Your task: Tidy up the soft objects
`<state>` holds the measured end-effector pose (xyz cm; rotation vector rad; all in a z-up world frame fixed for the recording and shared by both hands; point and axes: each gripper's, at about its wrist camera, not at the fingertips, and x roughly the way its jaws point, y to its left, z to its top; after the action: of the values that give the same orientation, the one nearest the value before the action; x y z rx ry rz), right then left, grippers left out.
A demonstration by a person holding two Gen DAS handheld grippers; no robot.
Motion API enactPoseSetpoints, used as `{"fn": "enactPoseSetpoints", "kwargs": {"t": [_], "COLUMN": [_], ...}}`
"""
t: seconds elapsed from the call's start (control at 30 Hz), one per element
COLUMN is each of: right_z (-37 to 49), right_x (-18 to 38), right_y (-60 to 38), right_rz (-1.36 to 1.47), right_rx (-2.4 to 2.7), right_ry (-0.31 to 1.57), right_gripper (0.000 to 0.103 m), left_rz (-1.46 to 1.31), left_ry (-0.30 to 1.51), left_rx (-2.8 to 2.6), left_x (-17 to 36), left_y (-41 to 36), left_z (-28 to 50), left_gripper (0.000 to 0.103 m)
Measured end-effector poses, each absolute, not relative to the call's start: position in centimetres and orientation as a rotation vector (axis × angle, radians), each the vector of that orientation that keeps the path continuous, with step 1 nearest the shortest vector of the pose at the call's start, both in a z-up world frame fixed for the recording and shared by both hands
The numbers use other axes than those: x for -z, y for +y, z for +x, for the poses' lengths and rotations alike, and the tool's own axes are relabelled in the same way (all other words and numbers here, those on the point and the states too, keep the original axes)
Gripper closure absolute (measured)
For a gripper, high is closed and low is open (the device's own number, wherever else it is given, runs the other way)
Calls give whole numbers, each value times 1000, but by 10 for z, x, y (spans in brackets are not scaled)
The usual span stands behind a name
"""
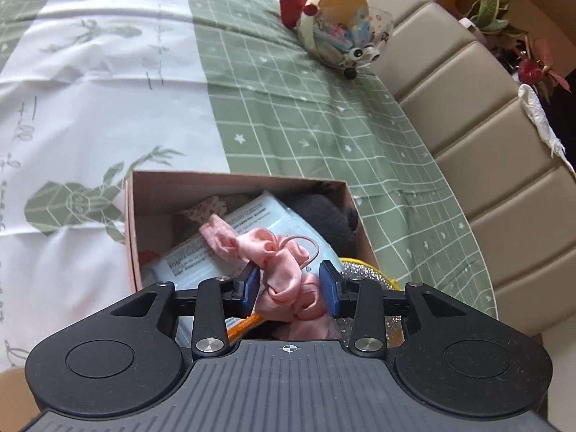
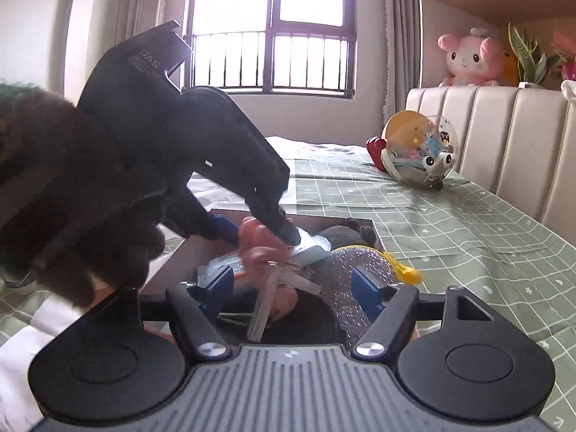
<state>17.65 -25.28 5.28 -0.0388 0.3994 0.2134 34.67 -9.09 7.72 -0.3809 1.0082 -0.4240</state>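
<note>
A cardboard box (image 1: 237, 180) sits on the bed and holds soft things: a pale blue packet (image 1: 230, 237), a dark fuzzy item (image 1: 324, 212) and a silvery glitter pouch (image 2: 345, 270). My left gripper (image 1: 292, 286) is over the box with its blue pads either side of a pink satin scrunchie (image 1: 284, 273); the jaws stand apart and the right pad looks clear of the cloth. The left gripper also shows in the right wrist view (image 2: 259, 230), reaching down into the box (image 2: 374, 226). My right gripper (image 2: 289, 288) is open above the box's near side, empty.
A green-and-white bedspread (image 1: 306, 115) covers the bed. A clear toy bag with googly eyes (image 1: 338, 32) lies near the beige padded headboard (image 1: 468, 115). A pink plush (image 2: 468, 57) and plants stand on the shelf behind. A window is beyond.
</note>
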Motion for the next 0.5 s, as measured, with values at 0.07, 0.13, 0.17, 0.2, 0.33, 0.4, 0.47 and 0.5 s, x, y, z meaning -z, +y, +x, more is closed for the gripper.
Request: {"fn": "enactPoseSetpoints", "kwargs": {"t": [0.07,0.13,0.17,0.2,0.33,0.4,0.47,0.5], "right_z": [167,160,157,155,136,120,104,97], "right_x": [-54,-56,-58,-60,-75,-80,-83,-82], "right_y": [-256,-255,-253,-251,-244,-239,-235,-233], "right_rz": [-24,-18,-15,-13,-13,-15,-18,-17], "right_rx": [-203,-187,-183,-183,-179,-184,-198,-214], "right_ry": [394,390,392,394,391,394,420,437], "right_gripper": [31,31,31,31,31,31,30,30], "left_rz": [-328,-299,-285,-259,-170,-138,-80,-54], "left_ry": [943,866,829,779,645,619,595,583], "left_rx": [405,410,414,418,401,363,317,300], "left_x": [-92,-109,-116,-124,-147,-147,-137,-129], "left_y": [-89,-82,-79,-75,-60,-52,-48,-46], "left_z": [338,324,316,305,247,211,166,143], "left_gripper": [63,63,63,63,63,63,63,63]}}
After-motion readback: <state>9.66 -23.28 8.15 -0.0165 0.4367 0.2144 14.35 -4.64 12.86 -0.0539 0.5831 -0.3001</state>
